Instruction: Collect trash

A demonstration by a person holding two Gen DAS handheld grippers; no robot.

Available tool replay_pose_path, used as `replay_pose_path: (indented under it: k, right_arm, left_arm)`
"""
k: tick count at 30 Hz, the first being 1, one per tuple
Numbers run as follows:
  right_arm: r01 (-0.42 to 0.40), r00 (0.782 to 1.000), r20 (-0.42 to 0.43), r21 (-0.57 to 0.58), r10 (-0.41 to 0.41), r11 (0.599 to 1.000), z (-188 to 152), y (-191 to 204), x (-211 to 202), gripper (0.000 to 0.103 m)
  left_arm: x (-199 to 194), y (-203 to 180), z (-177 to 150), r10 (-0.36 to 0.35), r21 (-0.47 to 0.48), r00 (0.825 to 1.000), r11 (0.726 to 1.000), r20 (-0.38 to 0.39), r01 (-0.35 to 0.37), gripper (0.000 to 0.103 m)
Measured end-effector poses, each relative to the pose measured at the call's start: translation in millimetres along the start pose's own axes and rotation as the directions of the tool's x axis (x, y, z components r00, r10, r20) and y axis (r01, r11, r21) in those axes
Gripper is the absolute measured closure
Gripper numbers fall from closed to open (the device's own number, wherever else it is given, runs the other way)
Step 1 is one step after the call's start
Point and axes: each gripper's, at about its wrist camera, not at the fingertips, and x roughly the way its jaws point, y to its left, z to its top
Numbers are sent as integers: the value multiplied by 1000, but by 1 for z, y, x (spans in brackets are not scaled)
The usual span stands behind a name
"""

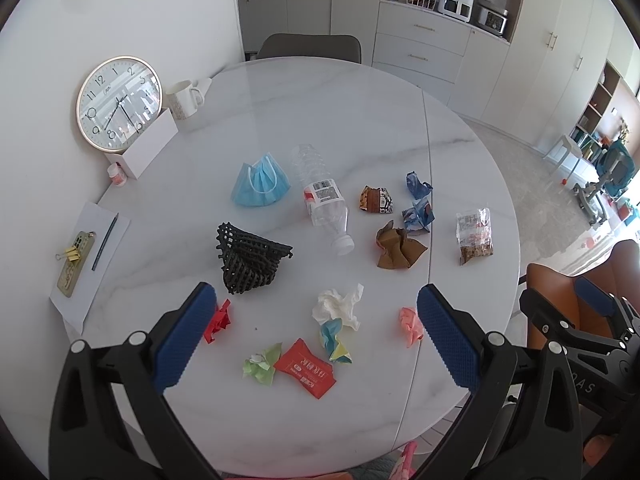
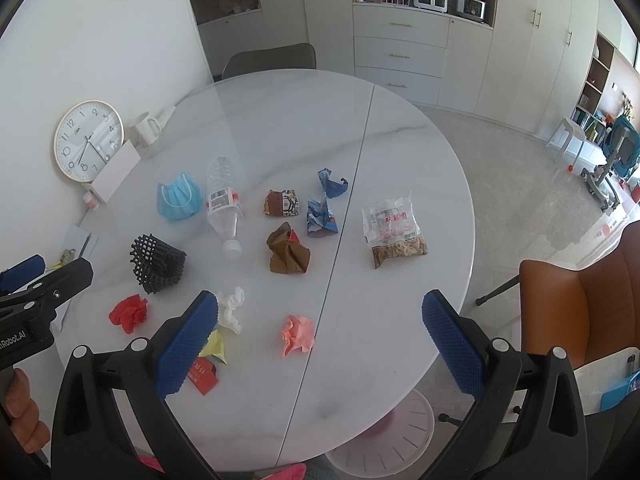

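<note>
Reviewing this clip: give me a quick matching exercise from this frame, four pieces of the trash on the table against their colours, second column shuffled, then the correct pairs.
Column 1
1. face mask
2. mesh basket
3. flat sachet near the table's front edge
4. crumpled paper ball between the right gripper's fingers

Column 2
A. black
B. pink
C. light blue
D. red

Pairs: 1-C, 2-A, 3-D, 4-B

All four lie on the white marble table; both grippers, left gripper and right gripper, hover open above it, holding nothing.
</note>
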Motion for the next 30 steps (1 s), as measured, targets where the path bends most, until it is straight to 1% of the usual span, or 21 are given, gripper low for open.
replay_pose_path:
  k: [18,26,30]
  right_arm:
    - [1,1000,-5,-4,-1,1000,-1,3,1,2]
    - [0,1000,-7,-13,0,1000,-3,4,2,2]
    - [-14,1000,0,-27,14,1000,-9,5,8,2]
  left_arm:
    - [1,0,-1,1,-1,1000,1000,-1,-1,6]
    - [3,-2,-7,-26,35,1000,999,16,25,6]
    - [11,-1,-12,-46,51,999,998,6,45,6]
